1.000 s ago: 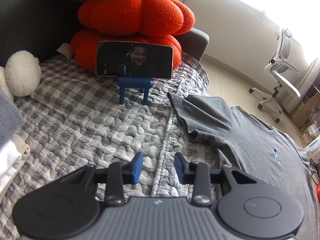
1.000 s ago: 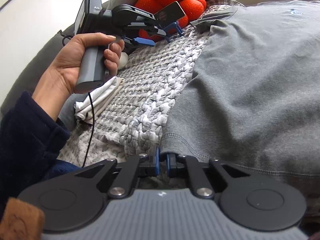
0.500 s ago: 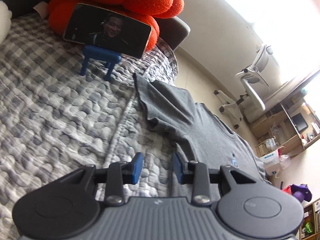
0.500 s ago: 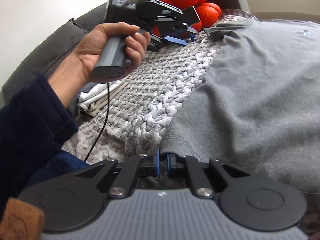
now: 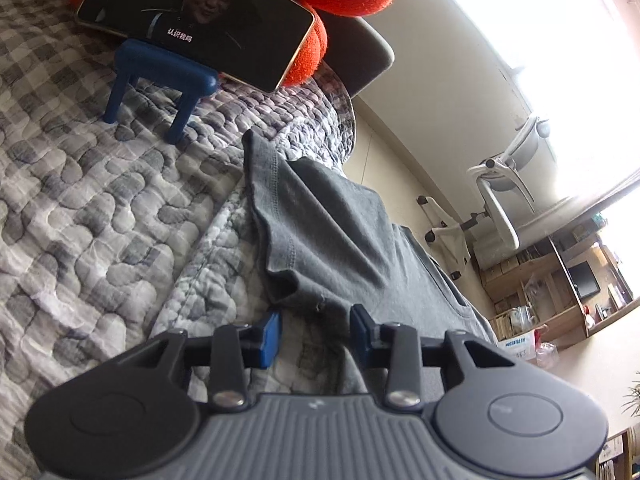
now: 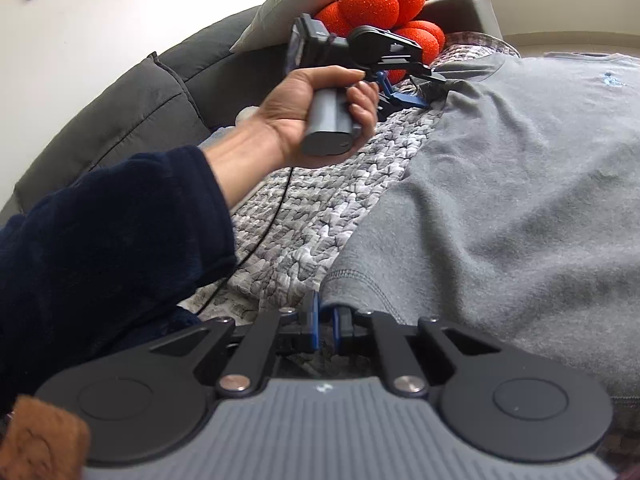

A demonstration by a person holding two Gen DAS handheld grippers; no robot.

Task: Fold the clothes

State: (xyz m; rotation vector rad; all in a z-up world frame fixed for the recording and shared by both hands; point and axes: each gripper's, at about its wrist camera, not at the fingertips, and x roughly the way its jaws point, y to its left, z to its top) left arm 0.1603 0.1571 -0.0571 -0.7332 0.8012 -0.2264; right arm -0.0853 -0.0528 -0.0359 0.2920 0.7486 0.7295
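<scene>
A grey T-shirt (image 6: 500, 184) lies spread flat on a quilted grey checked cover (image 5: 88, 216). Its near sleeve (image 5: 316, 224) shows in the left wrist view, with the armpit fold just ahead of my left gripper (image 5: 314, 334). That gripper's blue pads stand apart and its jaws are opening; cloth lies below the gap, not pinched. My right gripper (image 6: 326, 322) is shut on the shirt's bottom hem corner (image 6: 340, 284). In the right wrist view a hand (image 6: 308, 116) in a dark blue sleeve holds the left gripper (image 6: 416, 80) over the sleeve at the far end.
A phone (image 5: 196, 20) on a blue stand (image 5: 160, 80) leans against orange cushions (image 6: 384, 8) at the sofa's far end. A white pillow (image 6: 304, 4) sits above them. A black cable (image 6: 260, 236) trails across the cover. Beyond the sofa edge stand a white office chair (image 5: 500, 196) and shelves (image 5: 560, 288).
My left gripper has moved forward and down toward the shirt's sleeve and rolled, so the phone and sleeve look closer. The right gripper has kept its hold on the hem.
</scene>
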